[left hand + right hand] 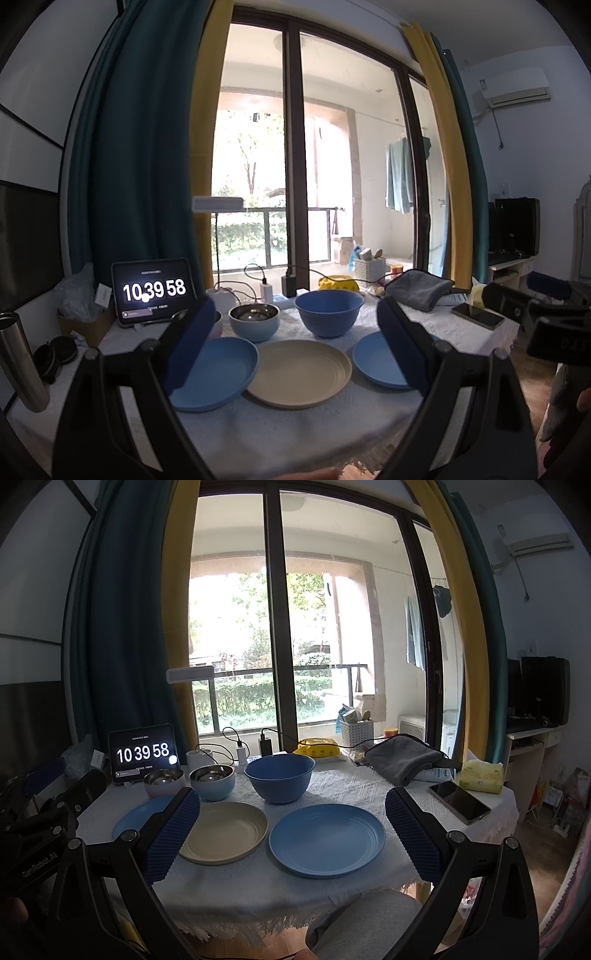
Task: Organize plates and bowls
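Left wrist view first: I hold my left gripper (295,354) above the near edge of the desk (295,424), its blue ridged fingers (192,350) spread wide apart and holding nothing. Between and beyond them the dishes lie in two rows on the white cloth. From the left, the front row has a blue plate (221,373), partly hidden by my left finger, then a cream plate (299,373) just beside it, then a second blue plate (376,363) half behind my other finger. All three lie flat and separate, so none is stacked yet.

Behind them, left to right, stand a small pale bowl with a steel lining (254,320) and a large blue bowl (328,312), both upright and apart. A tablet clock (153,290) sits at the back left, a folded grey towel (419,288) and a phone (478,315) to the right, clear of the dishes.

Right wrist view: my right gripper (293,834) also hangs empty, fingers (413,834) wide apart, with the right-hand blue plate framed between them. A further steel-lined bowl (164,781), pinkish outside, shows at the far left of the back row. I judge the open spread suits taking a plate by its rim, and that sorting has not begun.
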A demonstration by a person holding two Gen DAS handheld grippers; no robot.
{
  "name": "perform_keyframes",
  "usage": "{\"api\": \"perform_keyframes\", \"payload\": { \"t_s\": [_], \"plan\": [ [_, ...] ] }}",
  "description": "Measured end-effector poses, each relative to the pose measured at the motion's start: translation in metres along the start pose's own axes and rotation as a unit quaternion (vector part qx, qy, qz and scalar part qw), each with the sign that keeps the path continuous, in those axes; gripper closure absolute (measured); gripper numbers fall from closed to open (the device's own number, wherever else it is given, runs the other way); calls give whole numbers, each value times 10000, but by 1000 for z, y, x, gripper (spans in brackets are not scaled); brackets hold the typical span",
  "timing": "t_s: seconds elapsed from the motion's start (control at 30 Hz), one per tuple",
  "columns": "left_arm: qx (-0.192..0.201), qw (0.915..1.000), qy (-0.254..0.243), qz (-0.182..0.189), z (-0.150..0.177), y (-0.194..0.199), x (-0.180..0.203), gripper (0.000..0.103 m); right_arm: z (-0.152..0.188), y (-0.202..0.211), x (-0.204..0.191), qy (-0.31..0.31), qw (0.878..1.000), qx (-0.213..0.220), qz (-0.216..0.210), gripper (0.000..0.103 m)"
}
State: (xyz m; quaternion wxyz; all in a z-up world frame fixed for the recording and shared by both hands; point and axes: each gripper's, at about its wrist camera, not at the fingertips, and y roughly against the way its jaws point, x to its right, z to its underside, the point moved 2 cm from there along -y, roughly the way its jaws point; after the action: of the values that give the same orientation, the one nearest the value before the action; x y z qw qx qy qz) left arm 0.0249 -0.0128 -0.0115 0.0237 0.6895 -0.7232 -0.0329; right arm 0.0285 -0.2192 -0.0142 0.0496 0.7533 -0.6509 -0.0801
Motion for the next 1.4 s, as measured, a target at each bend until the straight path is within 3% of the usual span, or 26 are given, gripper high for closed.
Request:
{"api": "perform_keyframes", "payload": {
  "t_s": [0.4,0.73,1.13,1.33,1.4],
  "plan": [
    [-515,9979,-224,331,9,-31,26,13,7,-11,12,-124,9999,-92,46,1],
    [-1132,9901,-454,693,21,-73,55,13,18,-32,41,-312,9990,-229,218,1],
    [-2244,9682,-366,1041,56,-146,85,14,43,-97,83,-418,9965,-652,317,2],
    [-2611,9569,-283,1241,77,-176,95,14,63,-132,105,-537,9928,-998,382,10],
    [-2712,9535,-252,1292,82,-183,98,20,69,-144,111,-604,9912,-1106,405,17]
  ]
}}
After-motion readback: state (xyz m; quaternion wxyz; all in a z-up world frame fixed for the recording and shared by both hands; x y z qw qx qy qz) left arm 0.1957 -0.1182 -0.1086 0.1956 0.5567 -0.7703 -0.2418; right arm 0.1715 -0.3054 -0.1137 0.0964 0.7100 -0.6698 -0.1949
